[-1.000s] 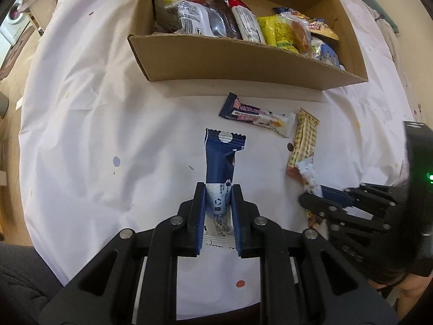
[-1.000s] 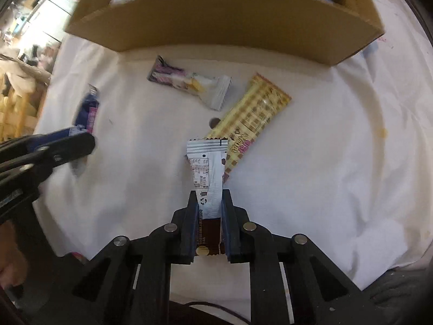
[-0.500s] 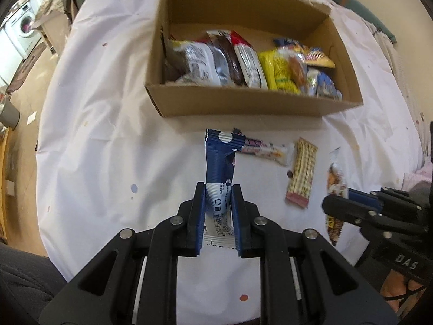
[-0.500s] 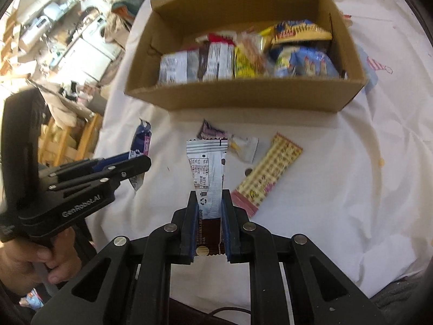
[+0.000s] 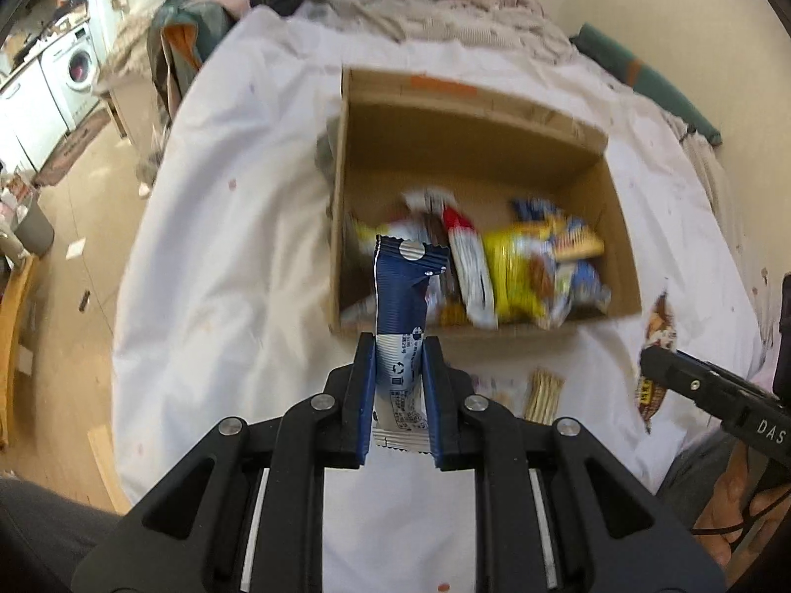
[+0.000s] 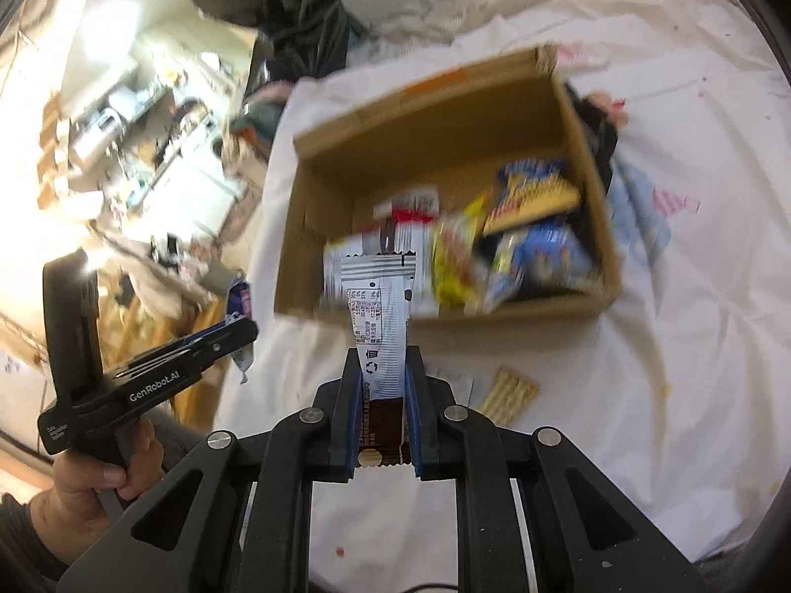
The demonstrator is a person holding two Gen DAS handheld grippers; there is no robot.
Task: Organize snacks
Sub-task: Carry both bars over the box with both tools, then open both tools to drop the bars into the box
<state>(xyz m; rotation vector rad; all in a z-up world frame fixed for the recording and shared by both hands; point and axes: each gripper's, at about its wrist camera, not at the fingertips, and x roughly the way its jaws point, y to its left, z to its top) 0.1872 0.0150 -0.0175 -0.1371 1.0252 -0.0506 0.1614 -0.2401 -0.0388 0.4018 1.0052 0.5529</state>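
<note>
My left gripper (image 5: 398, 365) is shut on a blue snack bar (image 5: 400, 296) and holds it in the air, short of the near wall of an open cardboard box (image 5: 474, 148) that holds several snack packs. My right gripper (image 6: 380, 370) is shut on a white and brown snack bar (image 6: 378, 296), also held high, in front of the same box (image 6: 395, 128). The left gripper shows at the left of the right wrist view (image 6: 237, 336). The right gripper shows at the right of the left wrist view (image 5: 652, 363).
A checkered yellow bar (image 6: 509, 393) and another small pack (image 6: 457, 383) lie on the white cloth (image 5: 222, 247) below, in front of the box. The table edge and the floor (image 5: 64, 321) are at the left.
Both grippers have risen high above the table with their bars and moved toward the box, whose inside now shows from above.
</note>
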